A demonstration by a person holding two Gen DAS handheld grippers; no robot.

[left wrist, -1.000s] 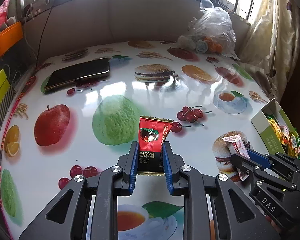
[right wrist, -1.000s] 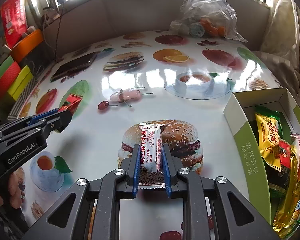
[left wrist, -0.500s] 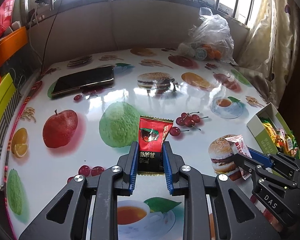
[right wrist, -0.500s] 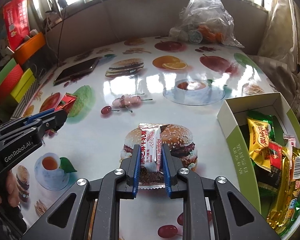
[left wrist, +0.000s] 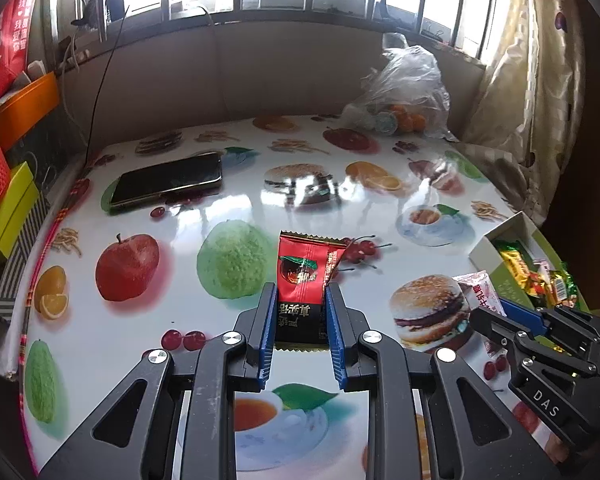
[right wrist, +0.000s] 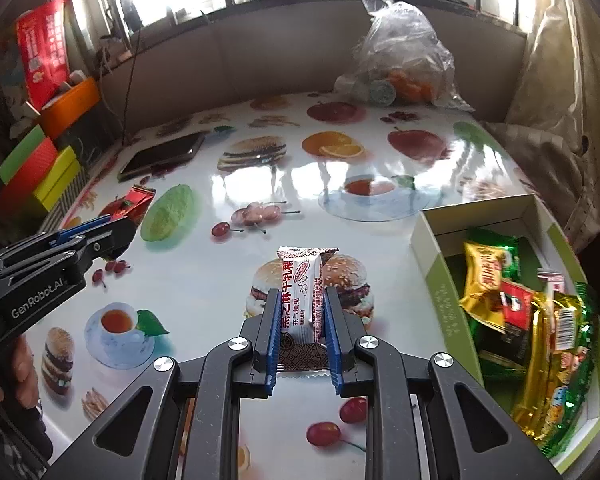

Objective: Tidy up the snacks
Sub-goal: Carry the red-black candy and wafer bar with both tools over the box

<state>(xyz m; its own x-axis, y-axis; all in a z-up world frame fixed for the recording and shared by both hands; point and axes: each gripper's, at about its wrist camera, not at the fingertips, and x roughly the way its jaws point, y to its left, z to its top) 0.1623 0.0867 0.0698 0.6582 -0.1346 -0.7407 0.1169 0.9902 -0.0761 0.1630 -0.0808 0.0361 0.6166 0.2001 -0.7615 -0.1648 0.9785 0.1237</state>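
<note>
My left gripper is shut on a red and black snack packet, held above the printed tablecloth. That same red packet shows at the left in the right wrist view, ahead of the left gripper. My right gripper is shut on a white snack bar with red lettering, lifted off the cloth. In the left wrist view the white bar sticks out of the right gripper at the lower right. A green and white box with several snack packs stands at the right.
A dark phone lies at the back left of the table. A clear plastic bag of fruit sits at the back right by a curtain. Coloured boxes stack beyond the left table edge. A person's hand holds the left gripper.
Both grippers have risen with their packets still clamped; the table looks farther below and more of the window and snack box shows.
</note>
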